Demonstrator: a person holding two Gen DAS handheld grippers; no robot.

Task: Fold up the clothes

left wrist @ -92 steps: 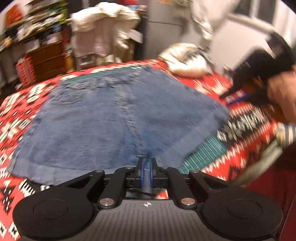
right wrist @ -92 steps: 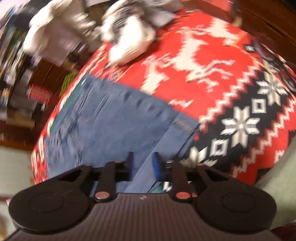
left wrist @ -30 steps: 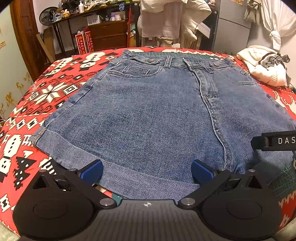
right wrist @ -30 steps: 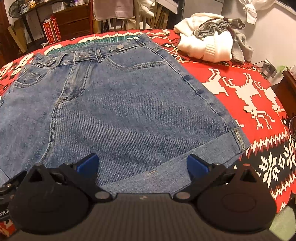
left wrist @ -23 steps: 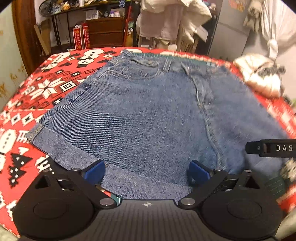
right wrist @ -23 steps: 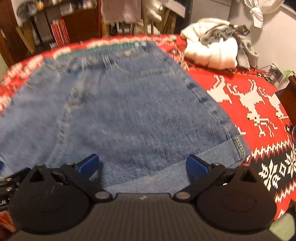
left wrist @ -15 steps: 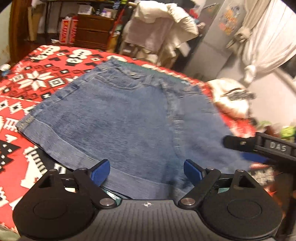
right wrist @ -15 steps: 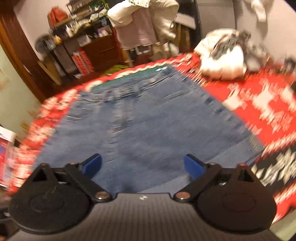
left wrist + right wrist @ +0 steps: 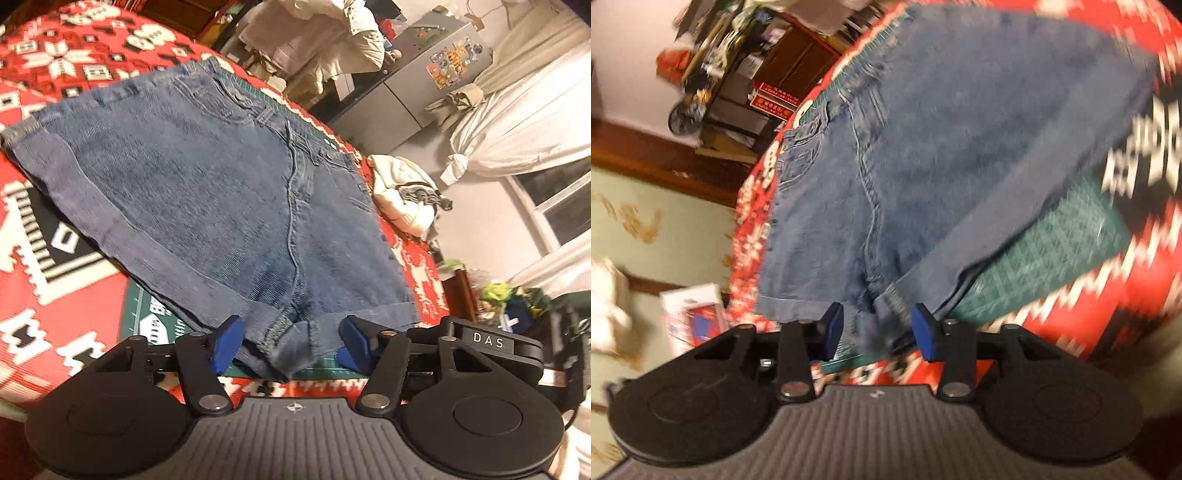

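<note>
Denim shorts (image 9: 207, 192) spread flat on a red, white and black patterned cloth (image 9: 55, 280), with a green cutting mat (image 9: 147, 314) poking out underneath near the crotch end. Waistband at the far side, cuffed leg hems closer to the cameras.

Left gripper (image 9: 291, 343) parked right at the near edge of the shorts, jaws spread wide, blue pads (image 9: 225, 343) on either side of the crotch seam and the rolled hem there. Not pinching anything; fabric just sits in the gap. Hard to say whether the pads actually touch the denim.

Right gripper (image 9: 877, 332) lined up on pretty much the same spot from its own angle, view tilted and fairly blurry. Jaws spread here too, a bit narrower, blue pads (image 9: 833, 330) flanking the crotch and inner hem of the shorts (image 9: 942, 166). Nothing clamped. Green mat (image 9: 1045, 254) visible just past the hem, patterned cloth (image 9: 1126, 280) beyond that.

In the left wrist view, the body of the other gripper (image 9: 487, 341), marked DAS, sits just off to the side, close by.

Background stuff: pile of white and grey clothes (image 9: 406, 199) on the far corner of the cloth, grey cabinet with stickers (image 9: 424, 85), white curtains (image 9: 524, 122), more clothes heaped behind (image 9: 314, 37). Right wrist view catches a dark wooden cabinet (image 9: 798, 74) and a cluttered shelf (image 9: 713, 55).
</note>
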